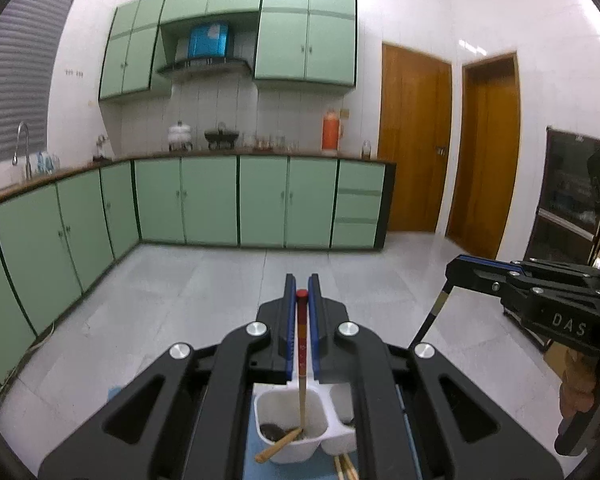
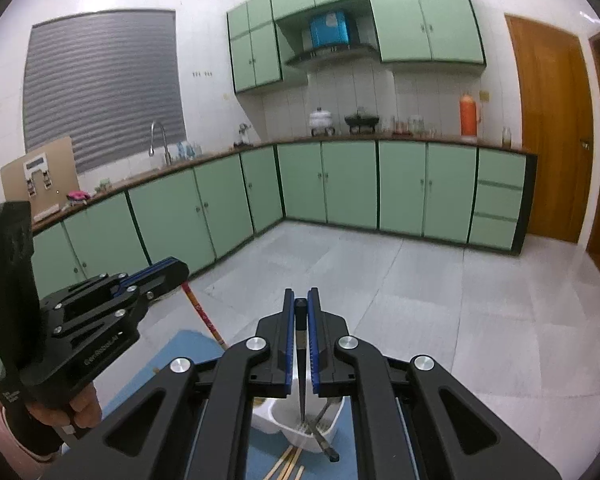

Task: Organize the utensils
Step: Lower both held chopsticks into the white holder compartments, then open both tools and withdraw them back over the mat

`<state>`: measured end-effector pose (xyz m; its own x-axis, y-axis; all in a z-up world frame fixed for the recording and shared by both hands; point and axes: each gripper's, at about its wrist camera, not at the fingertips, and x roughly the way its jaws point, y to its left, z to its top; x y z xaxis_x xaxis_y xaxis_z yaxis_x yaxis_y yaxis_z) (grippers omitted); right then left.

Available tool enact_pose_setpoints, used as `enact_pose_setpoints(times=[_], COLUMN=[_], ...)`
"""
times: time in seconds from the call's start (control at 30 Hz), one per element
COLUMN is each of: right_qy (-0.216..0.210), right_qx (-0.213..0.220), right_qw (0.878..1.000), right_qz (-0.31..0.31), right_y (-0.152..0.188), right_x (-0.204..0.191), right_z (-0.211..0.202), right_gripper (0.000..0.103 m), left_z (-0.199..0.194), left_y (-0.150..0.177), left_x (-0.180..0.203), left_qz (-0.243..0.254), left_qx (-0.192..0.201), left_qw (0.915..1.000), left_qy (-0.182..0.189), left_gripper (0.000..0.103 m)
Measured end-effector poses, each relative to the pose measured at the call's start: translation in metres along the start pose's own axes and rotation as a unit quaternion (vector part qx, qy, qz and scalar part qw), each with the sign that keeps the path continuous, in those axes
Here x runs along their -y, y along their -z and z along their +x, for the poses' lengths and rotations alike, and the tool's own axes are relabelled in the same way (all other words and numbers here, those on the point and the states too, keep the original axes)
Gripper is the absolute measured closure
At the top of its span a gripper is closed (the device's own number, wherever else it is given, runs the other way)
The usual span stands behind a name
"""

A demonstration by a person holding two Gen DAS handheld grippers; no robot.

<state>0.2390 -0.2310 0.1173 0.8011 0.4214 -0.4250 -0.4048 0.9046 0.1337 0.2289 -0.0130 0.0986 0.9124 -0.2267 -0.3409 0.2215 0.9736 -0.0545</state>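
- The left tongs [image 1: 302,292] are standing nearly closed, pinching a red-capped chopstick [image 1: 301,344] between their blue pads — its red and orange upper part is sitting in the narrow gap.
- That chopstick is running down from the tongs into the left compartment of the white holder [image 1: 290,426], its wooden lower end reaching the bottom of the cup.
- Inside that same compartment a wooden-handled utensil [image 1: 278,446] is leaning, its handle poking out over the holder's front rim.
- The right tongs [image 2: 300,296] are likewise drawn almost together, gripping a black-tipped chopstick [image 2: 301,360] — it is hanging straight down into the holder's [image 2: 296,428] right compartment.
- In that compartment a metal utensil with a dark handle [image 2: 322,432] is lying tilted, its handle end sticking out past the holder's front wall.
- The holder is standing on a blue mat [image 2: 188,354], and several bare wooden chopsticks [image 2: 288,462] are lying on the mat just in front of the holder.
- From the left wrist view, the right tongs [image 1: 454,270] are hovering to the right of the holder, the dark chopstick [image 1: 432,312] slanting down from them.
- From the right wrist view, the left tongs [image 2: 176,270] are showing to the left of the holder, with the red chopstick [image 2: 202,312] angling down toward it.
- Behind it all, green cabinets [image 2: 340,180] are lining the far wall.
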Motion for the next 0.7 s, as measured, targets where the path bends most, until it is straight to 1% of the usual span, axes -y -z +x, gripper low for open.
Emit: enact_pose_setpoints(times=[0.1, 0.13, 0.17, 0.2, 0.23, 0.3, 0.33, 0.37, 0.4, 0.43, 0.47, 0.53, 0.57, 0.63, 0.7], right_qy=[-0.002, 0.0, 0.001, 0.003, 0.007, 0.011, 0.014, 0.021, 0.028, 0.036, 0.044, 0.056, 0.06, 0.066, 0.068], right_qx=[-0.02, -0.021, -0.022, -0.021, -0.018, -0.01, -0.006, 0.0, 0.006, 0.011, 0.019, 0.031, 0.035, 0.039, 0.033], right_qw=[1.0, 1.0, 1.0, 1.0, 1.0, 1.0, 1.0, 1.0, 0.999, 0.999, 0.999, 0.998, 0.997, 0.996, 0.996], right_qz=[0.003, 0.004, 0.006, 0.009, 0.012, 0.016, 0.017, 0.016, 0.015, 0.015, 0.016, 0.023, 0.026, 0.035, 0.048], right_y=[0.014, 0.018, 0.02, 0.022, 0.024, 0.028, 0.03, 0.032, 0.036, 0.039, 0.044, 0.055, 0.06, 0.077, 0.093], right_x=[0.003, 0.004, 0.005, 0.006, 0.007, 0.007, 0.006, 0.006, 0.005, 0.004, 0.002, -0.001, -0.002, -0.004, -0.006], right_z=[0.013, 0.013, 0.012, 0.01, 0.006, -0.005, -0.01, -0.018, -0.025, -0.031, -0.041, -0.059, -0.065, -0.08, -0.088], right_gripper=[0.096, 0.093, 0.088, 0.084, 0.076, 0.069, 0.064, 0.057, 0.051, 0.041, 0.037, 0.024, 0.019, 0.016, 0.016], left_z=[0.009, 0.008, 0.007, 0.004, 0.001, -0.005, -0.01, -0.017, -0.021, -0.028, -0.035, -0.05, -0.06, -0.071, -0.082], left_y=[0.011, 0.014, 0.015, 0.017, 0.018, 0.018, 0.019, 0.02, 0.021, 0.023, 0.025, 0.032, 0.039, 0.051, 0.066], left_x=[-0.004, -0.006, -0.007, -0.009, -0.009, -0.011, -0.011, -0.011, -0.011, -0.01, -0.008, -0.003, -0.001, 0.005, 0.008], left_qz=[0.001, 0.002, 0.001, -0.002, -0.004, -0.004, -0.003, -0.002, -0.001, 0.0, 0.003, 0.011, 0.014, 0.015, 0.009], left_qx=[-0.019, -0.022, -0.024, -0.024, -0.023, -0.019, -0.017, -0.012, -0.008, -0.004, -0.002, 0.004, 0.007, 0.003, -0.006], left_qw=[0.9998, 0.9998, 0.9997, 0.9997, 0.9997, 0.9998, 0.9999, 0.9999, 1.0, 1.0, 1.0, 0.9999, 0.9999, 0.9999, 0.9999], left_qy=[-0.002, -0.003, -0.003, -0.003, -0.003, -0.004, -0.003, -0.004, -0.004, -0.003, -0.003, -0.005, -0.007, -0.005, -0.003], left_gripper=[0.097, 0.094, 0.091, 0.082, 0.072, 0.065, 0.06, 0.056, 0.049, 0.045, 0.043, 0.027, 0.025, 0.02, 0.017])
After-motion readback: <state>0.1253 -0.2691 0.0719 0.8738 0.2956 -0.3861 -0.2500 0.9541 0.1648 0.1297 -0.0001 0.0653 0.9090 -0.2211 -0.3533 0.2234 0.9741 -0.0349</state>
